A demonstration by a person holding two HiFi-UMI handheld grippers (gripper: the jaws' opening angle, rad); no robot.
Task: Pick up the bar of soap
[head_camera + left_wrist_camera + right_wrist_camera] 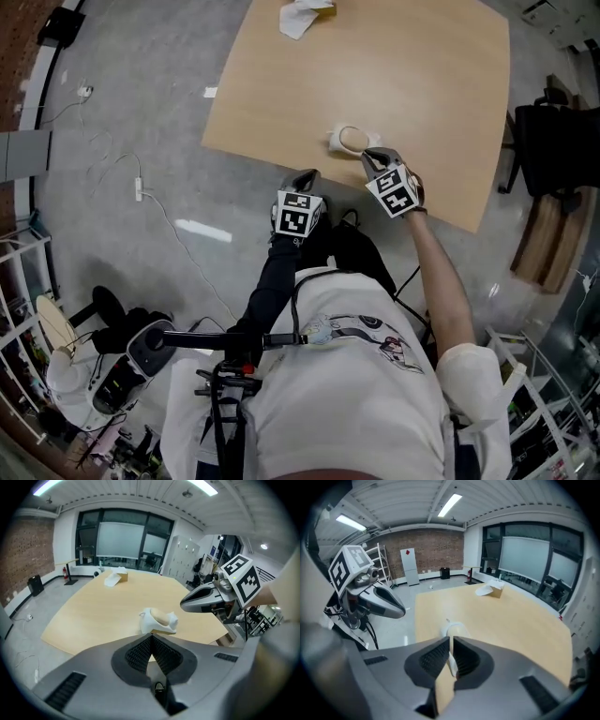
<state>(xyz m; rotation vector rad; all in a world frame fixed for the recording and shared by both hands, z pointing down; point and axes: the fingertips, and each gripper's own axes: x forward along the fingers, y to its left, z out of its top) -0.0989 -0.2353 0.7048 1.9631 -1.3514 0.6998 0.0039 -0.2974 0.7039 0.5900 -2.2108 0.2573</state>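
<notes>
The left tongs (305, 176) and right tongs (375, 154) reach forward side by side, jaws closed.

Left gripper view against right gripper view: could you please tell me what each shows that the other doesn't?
Only the left gripper view shows the right gripper. Only the right gripper view shows the left gripper and a brick wall. Both show the table, the soap in its dish and the windows.

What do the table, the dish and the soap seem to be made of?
Table: pale wood or wood-look laminate, smooth and matt, an even tan.
Dish: white plastic or ceramic, smooth; which of the two is unclear.
Soap: beige, dull, a rounded oval bar, as soap looks.
</notes>
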